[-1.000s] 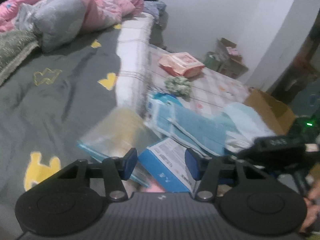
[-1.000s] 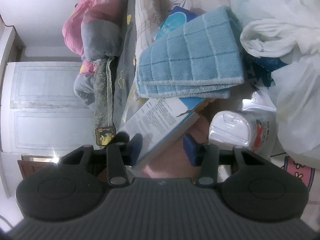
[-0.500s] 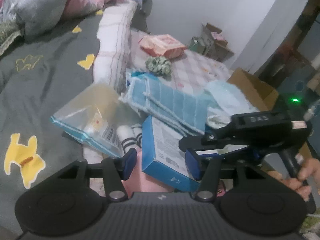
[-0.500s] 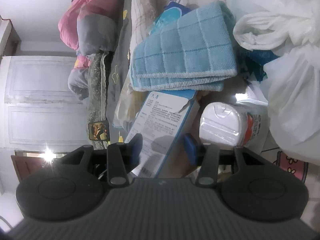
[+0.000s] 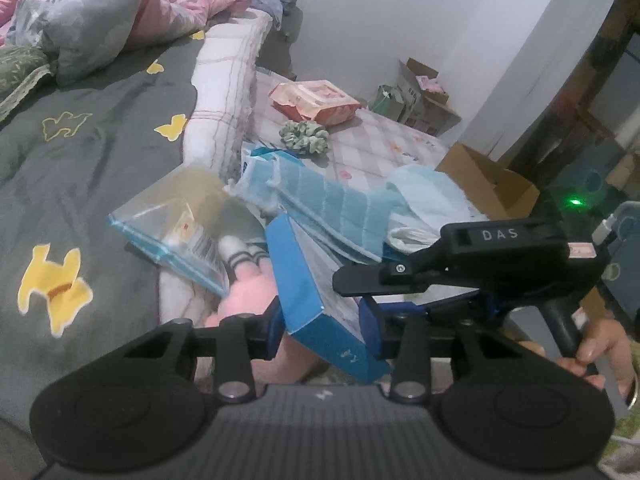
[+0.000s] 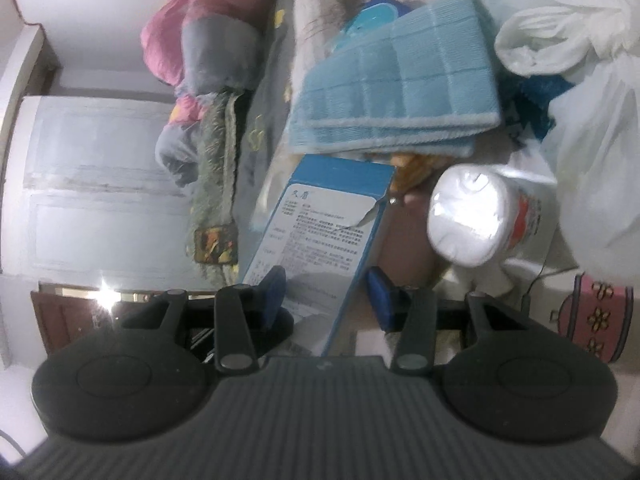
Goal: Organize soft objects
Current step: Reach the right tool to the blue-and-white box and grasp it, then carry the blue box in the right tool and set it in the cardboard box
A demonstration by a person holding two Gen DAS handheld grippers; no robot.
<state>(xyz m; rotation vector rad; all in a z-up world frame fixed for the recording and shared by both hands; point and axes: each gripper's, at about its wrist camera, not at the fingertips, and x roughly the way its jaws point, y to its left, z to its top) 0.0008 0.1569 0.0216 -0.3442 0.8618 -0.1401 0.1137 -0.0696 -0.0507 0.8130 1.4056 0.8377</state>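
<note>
While the blue box point(image 5: 320, 300) stands tilted between both sets of pads, the step in hand looks like a handover or two-handed lift of that box off the pile, to free the soft items under it.

To do it well, in my judgement: one gripper should take firm hold before the other lets go; squeeze flat faces, not the torn flap edge; lift clear of the pink plush point(image 5: 256, 300) and the zip bag point(image 5: 176, 216) so neither drags along.

Left gripper point(image 5: 322, 326): jaws partly open and have just been closing, box corner between them. Left pad point(image 5: 274, 328) is touching the box face; right pad looks just beside it. Full clamp not confirmed. Gripper points down at a slant toward the bed edge.

Right gripper point(image 6: 328, 296): partly open, box point(image 6: 320, 240) between the pads; contact unclear, cannot tell if gripped. It comes in from the side, crossing in front of the left one, a hand point(image 5: 596, 352) on its handle.

Soft items' position: blue towel point(image 6: 396, 80) folded just behind the box; plush under the box; green scrunchie point(image 5: 306, 134) further back on the mattress; white plastic bags point(image 6: 580, 80) and wipes tub point(image 6: 476, 216) to the right-wrist view's right.
</note>
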